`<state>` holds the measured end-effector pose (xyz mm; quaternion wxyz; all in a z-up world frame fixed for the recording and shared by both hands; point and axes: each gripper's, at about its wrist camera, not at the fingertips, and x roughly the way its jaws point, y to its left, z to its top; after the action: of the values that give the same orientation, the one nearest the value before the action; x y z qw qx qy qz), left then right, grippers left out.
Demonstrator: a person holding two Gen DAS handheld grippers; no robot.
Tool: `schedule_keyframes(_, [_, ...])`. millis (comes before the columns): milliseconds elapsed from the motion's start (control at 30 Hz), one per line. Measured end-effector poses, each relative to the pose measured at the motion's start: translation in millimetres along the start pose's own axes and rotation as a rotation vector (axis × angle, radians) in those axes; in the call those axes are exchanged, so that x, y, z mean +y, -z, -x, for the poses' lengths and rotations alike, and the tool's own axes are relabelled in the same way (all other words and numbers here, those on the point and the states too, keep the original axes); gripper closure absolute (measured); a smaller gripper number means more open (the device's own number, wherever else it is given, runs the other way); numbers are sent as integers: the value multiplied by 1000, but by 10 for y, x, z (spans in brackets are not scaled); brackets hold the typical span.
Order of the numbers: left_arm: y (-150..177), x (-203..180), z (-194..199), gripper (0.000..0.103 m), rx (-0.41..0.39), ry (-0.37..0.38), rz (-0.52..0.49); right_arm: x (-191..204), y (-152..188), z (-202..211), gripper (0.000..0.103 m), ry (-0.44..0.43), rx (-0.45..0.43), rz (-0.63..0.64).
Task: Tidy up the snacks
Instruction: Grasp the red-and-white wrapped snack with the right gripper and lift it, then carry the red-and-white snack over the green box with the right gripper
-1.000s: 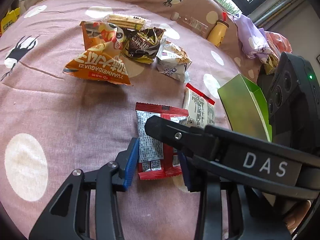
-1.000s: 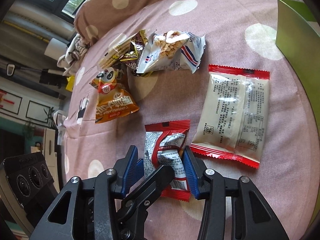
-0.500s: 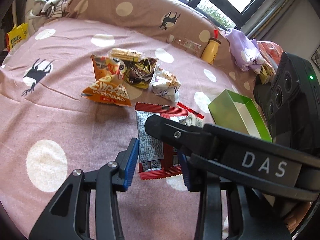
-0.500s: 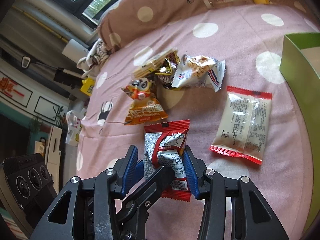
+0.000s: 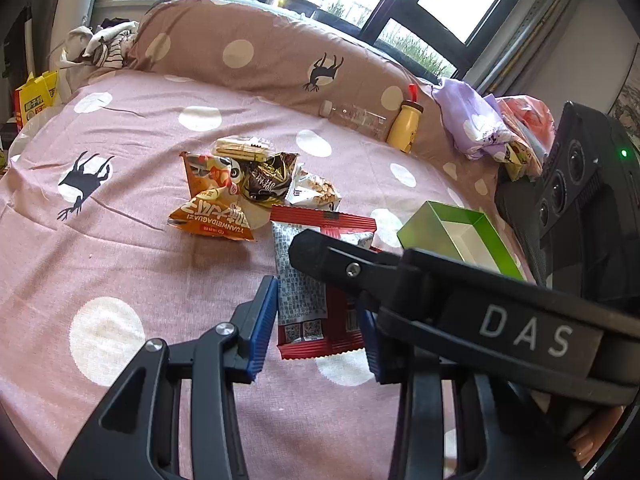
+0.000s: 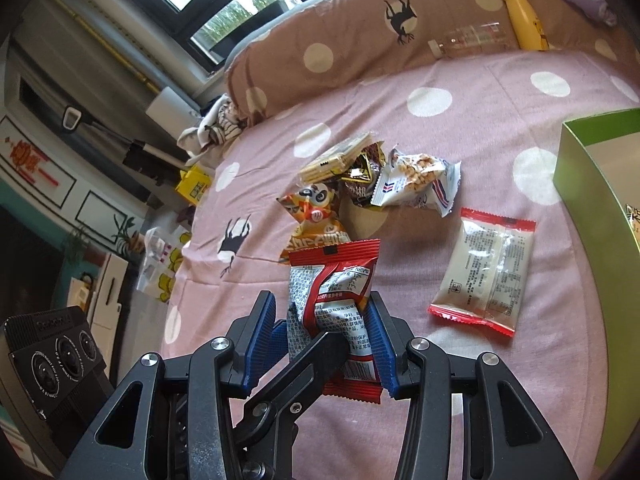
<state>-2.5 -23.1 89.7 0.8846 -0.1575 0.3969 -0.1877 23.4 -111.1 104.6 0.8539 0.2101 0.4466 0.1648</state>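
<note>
A red and silver snack packet [image 5: 308, 284] [image 6: 334, 300] is held up off the pink spotted bed between both grippers. My left gripper [image 5: 318, 320] and my right gripper [image 6: 324, 340] cross each other, each with blue pads against the packet's sides. A pile of snacks [image 5: 248, 184] [image 6: 360, 184] lies on the bed beyond. A cream packet with red ends [image 6: 486, 272] lies flat to the right. The open green box [image 5: 460, 236] [image 6: 600, 184] stands at the right.
A brown spotted pillow [image 5: 280, 60] lies at the far edge, with a yellow bottle [image 5: 404, 124] and a clear bottle [image 5: 356, 114] against it. Purple and orange cloth [image 5: 480, 124] is piled at far right. The bed's left edge drops to floor clutter [image 6: 160, 248].
Both grippers have risen and tilted up with the red packet between them; the bed and the snack pile look farther away, and the pillow and window have come into view.
</note>
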Motion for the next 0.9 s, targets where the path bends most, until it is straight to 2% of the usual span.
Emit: schedule_keyframes(900, [-4,-174,313,65,-109,11,-54,208,33,326,54,-2,-97,75])
